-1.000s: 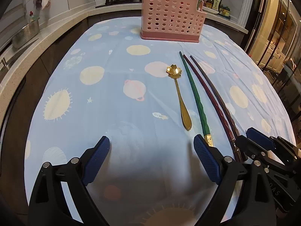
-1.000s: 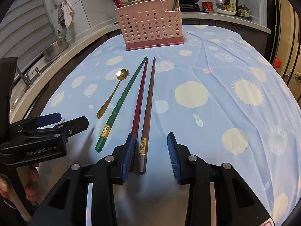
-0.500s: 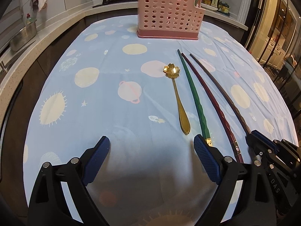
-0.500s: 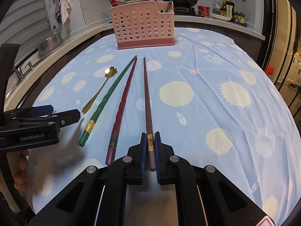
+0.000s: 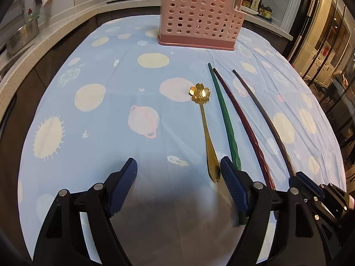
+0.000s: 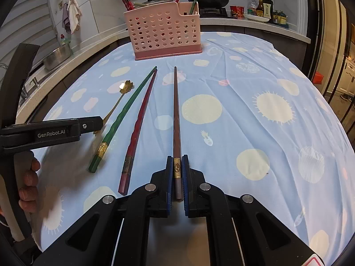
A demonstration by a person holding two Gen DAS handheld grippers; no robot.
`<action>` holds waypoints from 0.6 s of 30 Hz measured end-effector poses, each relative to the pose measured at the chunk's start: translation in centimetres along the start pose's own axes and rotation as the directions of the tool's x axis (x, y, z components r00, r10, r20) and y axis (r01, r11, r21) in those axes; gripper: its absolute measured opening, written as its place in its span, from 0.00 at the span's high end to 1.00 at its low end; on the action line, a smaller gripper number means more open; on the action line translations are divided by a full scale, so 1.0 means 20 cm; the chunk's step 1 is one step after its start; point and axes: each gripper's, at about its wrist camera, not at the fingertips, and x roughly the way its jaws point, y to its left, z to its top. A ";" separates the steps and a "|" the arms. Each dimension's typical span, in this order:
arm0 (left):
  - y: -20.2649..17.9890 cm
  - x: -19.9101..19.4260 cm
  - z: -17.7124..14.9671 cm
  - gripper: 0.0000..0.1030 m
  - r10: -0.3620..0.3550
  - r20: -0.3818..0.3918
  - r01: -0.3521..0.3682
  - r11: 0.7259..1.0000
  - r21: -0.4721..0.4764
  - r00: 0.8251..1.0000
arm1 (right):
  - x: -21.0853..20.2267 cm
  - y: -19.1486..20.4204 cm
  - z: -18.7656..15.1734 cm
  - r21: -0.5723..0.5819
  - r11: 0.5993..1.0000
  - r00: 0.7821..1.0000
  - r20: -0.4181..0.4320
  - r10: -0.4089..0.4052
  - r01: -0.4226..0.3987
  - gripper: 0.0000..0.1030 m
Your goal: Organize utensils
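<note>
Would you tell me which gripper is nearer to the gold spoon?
Left. The left gripper hangs open over the gold spoon, handle end; the right gripper sits beyond two chopsticks, shut on the brown chopstick.

Right claw [image 6: 176, 173] newly clamped on brown chopstick [image 6: 176, 115], left claw [image 5: 178, 177] narrower.

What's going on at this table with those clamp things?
A person is sorting utensils with a hand-held gripper in each hand. The right gripper has shut on the thick end of a brown chopstick lying on the blue space-print tablecloth. The left gripper, its jaws just closing somewhat, hovers open near a gold flower-shaped spoon. A green chopstick and a red chopstick lie loose. The pink perforated holder already holds several chopsticks.
</note>
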 end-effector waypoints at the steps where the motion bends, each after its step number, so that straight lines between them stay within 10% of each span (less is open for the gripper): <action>1: -0.01 0.00 0.00 0.38 -0.003 0.000 0.003 1.000 0.008 1.000 | 0.00 0.00 0.00 0.000 1.000 1.000 0.000 0.000 0.000 0.93; 6: -0.04 -0.01 0.01 0.69 -0.049 -0.003 0.050 0.999 0.020 0.999 | 0.00 0.00 0.00 0.003 1.000 1.000 0.001 0.004 -0.004 0.93; 18: -0.11 0.00 -0.01 0.70 -0.053 0.000 0.053 0.997 0.047 0.999 | 0.00 0.00 0.00 0.006 1.000 1.000 0.002 0.007 -0.007 0.93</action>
